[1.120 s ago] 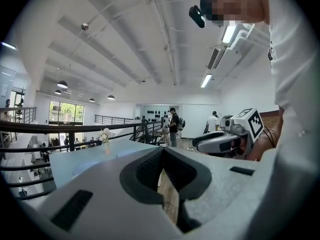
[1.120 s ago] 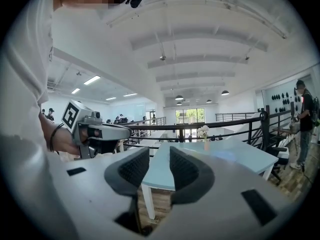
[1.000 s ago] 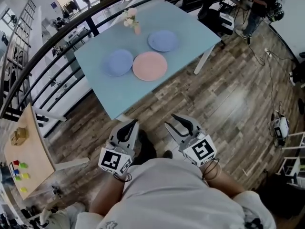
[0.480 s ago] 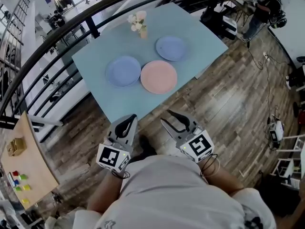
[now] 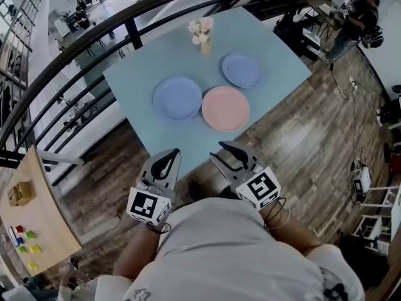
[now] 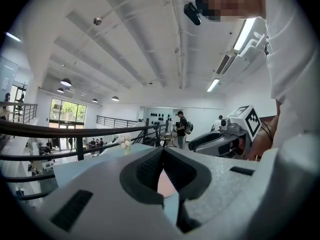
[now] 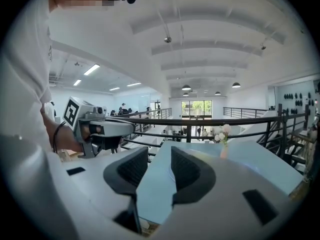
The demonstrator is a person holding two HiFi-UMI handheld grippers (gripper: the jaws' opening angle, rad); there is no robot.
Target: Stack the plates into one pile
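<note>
No plate is lifted yet, so the pink plate (image 5: 225, 108) is probably best taken low by its near rim with the right gripper (image 5: 217, 151), whose jaws are opening with nothing between them. The left gripper (image 5: 170, 155) is pressed together and empty, and both are well short of that plate. All three plates on the light blue table (image 5: 163, 55) are bare, the larger blue plate (image 5: 178, 97) just left of the pink one and the smaller blue plate (image 5: 242, 70) just behind it, and only the vase (image 5: 205, 45) further behind is filled, with pale flowers.
</note>
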